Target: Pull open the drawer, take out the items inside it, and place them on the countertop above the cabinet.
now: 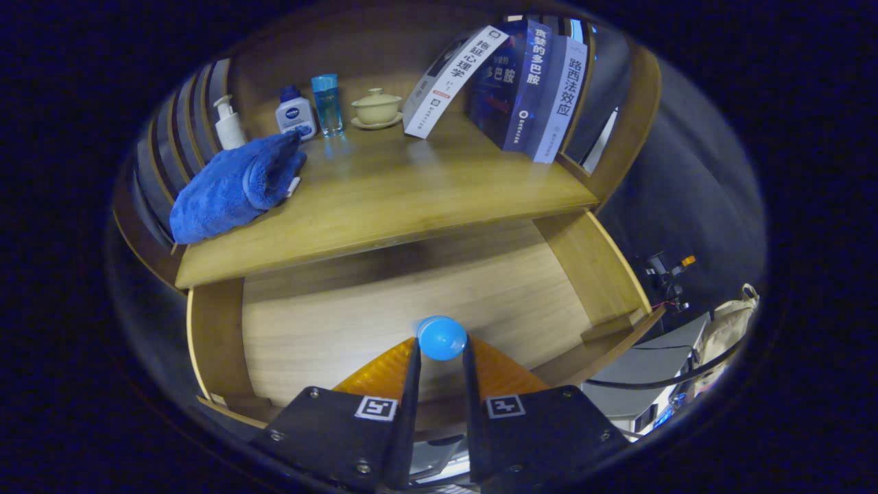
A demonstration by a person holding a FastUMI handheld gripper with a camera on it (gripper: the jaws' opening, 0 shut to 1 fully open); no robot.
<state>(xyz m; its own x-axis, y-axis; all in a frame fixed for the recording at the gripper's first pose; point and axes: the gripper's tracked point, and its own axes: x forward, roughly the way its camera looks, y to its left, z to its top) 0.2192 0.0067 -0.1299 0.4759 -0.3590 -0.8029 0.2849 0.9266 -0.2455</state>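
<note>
One blue ball (442,337) between jaws

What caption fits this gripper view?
Gripper shut on blue ball above open drawer, below countertop.

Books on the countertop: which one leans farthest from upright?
The white book nearest the lidded cup; it tilts steeply, while the blue books stand nearly upright.

My gripper (441,357) pinches a smooth, glossy plastic ball (442,337) over the drawer (384,315), pale matt wood with visible grain. The countertop (411,199) is lightly sheened wood; the towel (233,185) is fluffy cloth; the books (528,89) have glossy paper covers.
</note>
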